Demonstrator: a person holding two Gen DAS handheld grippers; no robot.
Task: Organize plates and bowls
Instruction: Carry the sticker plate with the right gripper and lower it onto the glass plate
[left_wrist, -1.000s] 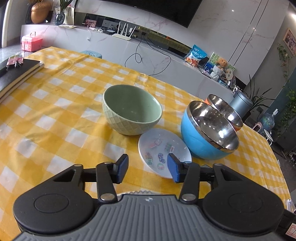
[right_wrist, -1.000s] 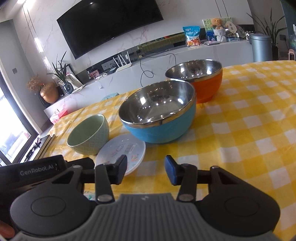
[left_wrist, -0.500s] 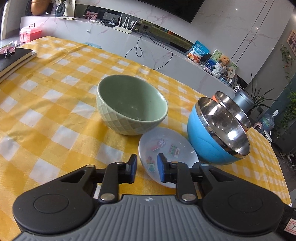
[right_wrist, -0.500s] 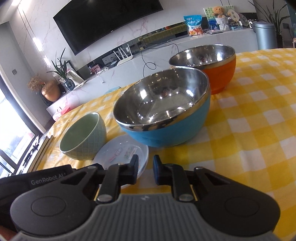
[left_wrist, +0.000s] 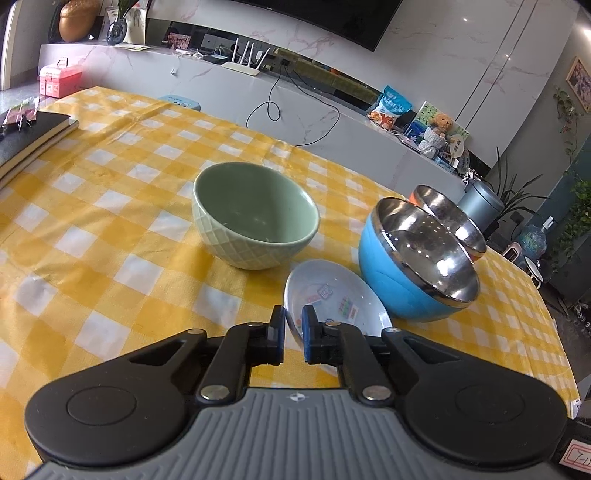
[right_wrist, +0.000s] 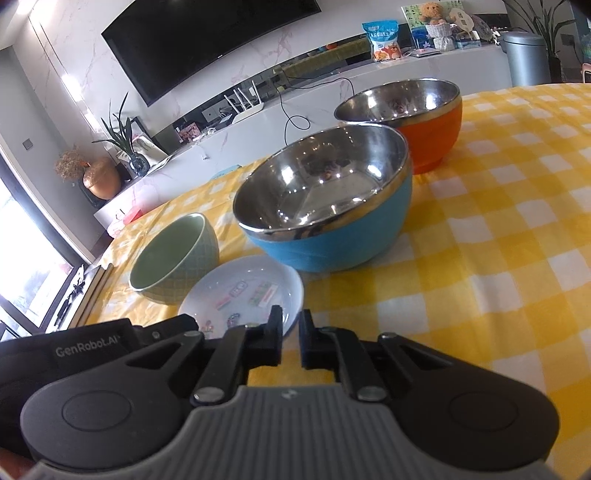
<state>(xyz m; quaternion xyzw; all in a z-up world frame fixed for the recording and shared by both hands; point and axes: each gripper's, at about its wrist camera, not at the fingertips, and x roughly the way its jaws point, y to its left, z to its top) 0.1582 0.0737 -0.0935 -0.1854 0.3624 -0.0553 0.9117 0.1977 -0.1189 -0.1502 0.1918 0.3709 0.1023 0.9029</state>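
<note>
Yellow checked tablecloth (left_wrist: 110, 229); black notebooks (left_wrist: 26, 136) at its edge.

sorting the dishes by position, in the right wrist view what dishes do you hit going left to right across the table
green bowl → white plate → blue bowl → orange bowl

On the worktop (left_wrist: 110, 206), a plate (left_wrist: 332, 295) lies between two bowls (left_wrist: 255, 218) (left_wrist: 417, 258); a third bowl (left_wrist: 450, 218) sits behind, perhaps touching.
</note>
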